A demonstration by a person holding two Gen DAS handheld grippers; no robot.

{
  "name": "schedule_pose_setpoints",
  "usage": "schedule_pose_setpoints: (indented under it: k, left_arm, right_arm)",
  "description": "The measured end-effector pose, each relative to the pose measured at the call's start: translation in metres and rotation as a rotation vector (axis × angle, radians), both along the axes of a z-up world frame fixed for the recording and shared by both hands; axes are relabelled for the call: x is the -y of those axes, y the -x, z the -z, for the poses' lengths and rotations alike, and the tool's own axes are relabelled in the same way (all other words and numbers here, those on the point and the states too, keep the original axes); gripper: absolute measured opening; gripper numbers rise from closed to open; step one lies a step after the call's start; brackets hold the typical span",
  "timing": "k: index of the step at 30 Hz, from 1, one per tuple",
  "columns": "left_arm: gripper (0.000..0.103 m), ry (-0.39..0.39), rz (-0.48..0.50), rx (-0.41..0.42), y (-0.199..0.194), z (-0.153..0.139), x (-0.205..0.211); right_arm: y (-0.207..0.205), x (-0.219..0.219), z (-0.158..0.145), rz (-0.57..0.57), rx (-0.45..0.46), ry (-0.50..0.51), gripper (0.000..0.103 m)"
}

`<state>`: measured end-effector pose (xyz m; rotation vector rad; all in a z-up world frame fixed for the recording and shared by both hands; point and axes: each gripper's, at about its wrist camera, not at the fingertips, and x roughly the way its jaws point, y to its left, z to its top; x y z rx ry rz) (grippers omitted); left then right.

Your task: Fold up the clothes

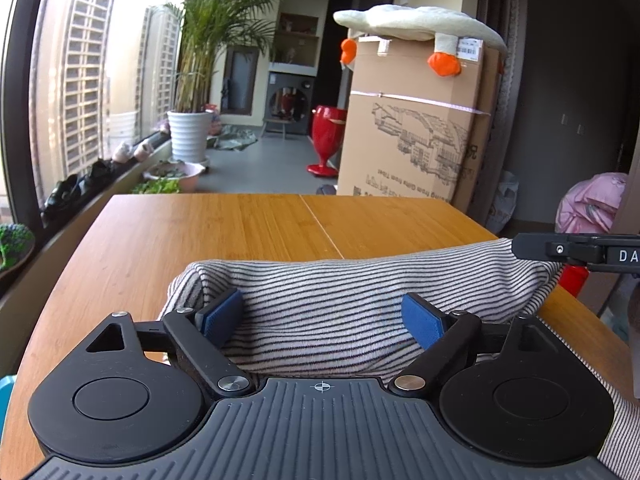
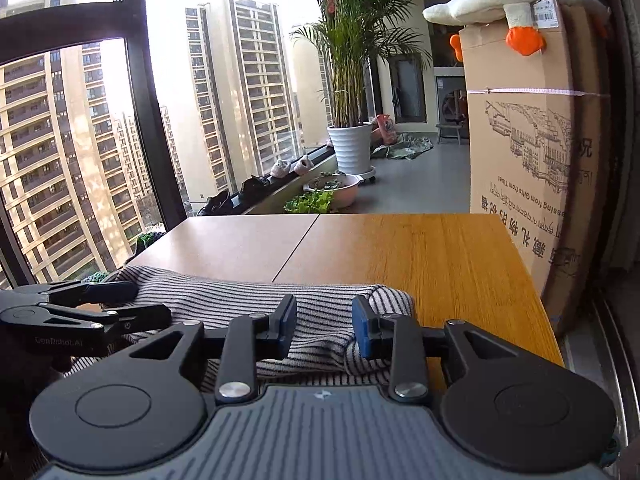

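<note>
A black-and-white striped garment [image 1: 340, 300] lies folded in a bundle on the near part of the wooden table [image 1: 240, 232]. My left gripper [image 1: 324, 316] is open, its blue pads wide apart over the garment's left part. The right gripper's black fingers [image 1: 576, 250] show at the garment's far right edge. In the right wrist view the striped garment [image 2: 312, 312] lies across the table [image 2: 440, 256]. My right gripper [image 2: 324, 328] is open, its pads on either side of a raised fold at the garment's right end. The left gripper [image 2: 100, 308] shows at the left, over the garment.
A tall cardboard box [image 1: 420, 120] with a plush goose [image 1: 420, 24] on top stands beyond the table's far right. A potted palm [image 1: 192, 128], a pink basin [image 1: 180, 174], a red stool [image 1: 326, 136] and shoes stand by the window. A pink bundle [image 1: 592, 204] lies at the right.
</note>
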<state>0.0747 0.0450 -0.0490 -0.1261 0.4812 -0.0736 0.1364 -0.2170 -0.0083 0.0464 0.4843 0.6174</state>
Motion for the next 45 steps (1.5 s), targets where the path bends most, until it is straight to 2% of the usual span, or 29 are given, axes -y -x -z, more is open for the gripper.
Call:
schedule_pose_setpoints:
  k: [4, 7, 9, 15, 20, 22, 24, 26, 28, 31, 33, 35, 38, 42, 45]
  left_arm:
    - [0.094, 0.000, 0.005, 0.001, 0.001, 0.000, 0.000]
    - [0.094, 0.000, 0.005, 0.003, 0.002, 0.000, 0.000]
    - [0.094, -0.002, 0.006, 0.003, 0.002, 0.000, 0.000]
    - [0.095, -0.001, 0.008, 0.004, 0.003, 0.001, -0.002]
    - [0.095, 0.115, -0.010, 0.024, 0.012, -0.013, -0.010]
    - [0.095, 0.183, -0.003, 0.070, 0.021, -0.025, -0.015]
    - [0.096, 0.156, -0.018, 0.105, 0.025, -0.033, -0.014]
    - [0.096, 0.132, -0.039, 0.080, 0.022, -0.028, -0.015]
    - [0.096, 0.160, -0.050, 0.030, 0.016, -0.015, -0.019]
    - [0.097, 0.154, -0.034, 0.023, 0.015, -0.001, -0.015]
    - [0.099, 0.129, -0.024, 0.025, 0.015, -0.001, -0.011]
    - [0.099, 0.157, -0.017, 0.022, 0.014, 0.000, -0.015]
    - [0.099, 0.204, -0.010, 0.030, 0.015, 0.002, -0.023]
    - [0.099, 0.199, -0.011, 0.032, 0.016, 0.003, -0.022]
    - [0.100, 0.195, -0.011, 0.031, 0.016, 0.003, -0.021]
  right_arm:
    - [0.007, -0.005, -0.010, -0.072, -0.002, -0.080, 0.046]
    - [0.003, -0.018, 0.008, -0.077, -0.038, -0.037, 0.052]
    - [-0.006, -0.022, 0.028, -0.055, -0.099, -0.007, 0.053]
    - [-0.006, -0.027, 0.031, -0.063, -0.076, 0.014, 0.060]
    - [-0.007, -0.025, 0.032, -0.067, -0.075, 0.007, 0.062]
    - [-0.007, -0.023, 0.033, -0.071, -0.078, -0.004, 0.064]
    - [-0.007, -0.023, 0.033, -0.075, -0.079, -0.007, 0.065]
    - [-0.007, -0.023, 0.033, -0.076, -0.077, -0.006, 0.066]
    - [-0.007, -0.024, 0.034, -0.076, -0.075, -0.008, 0.066]
    - [-0.007, -0.023, 0.034, -0.079, -0.075, -0.011, 0.068]
    - [-0.007, -0.023, 0.034, -0.082, -0.075, -0.010, 0.069]
    - [-0.007, -0.023, 0.033, -0.085, -0.073, -0.014, 0.071]
    - [-0.007, -0.020, 0.032, -0.085, -0.072, -0.029, 0.071]
    - [0.002, -0.007, 0.013, -0.059, -0.035, -0.052, 0.069]
    - [0.009, 0.001, -0.004, 0.002, 0.042, -0.030, 0.059]
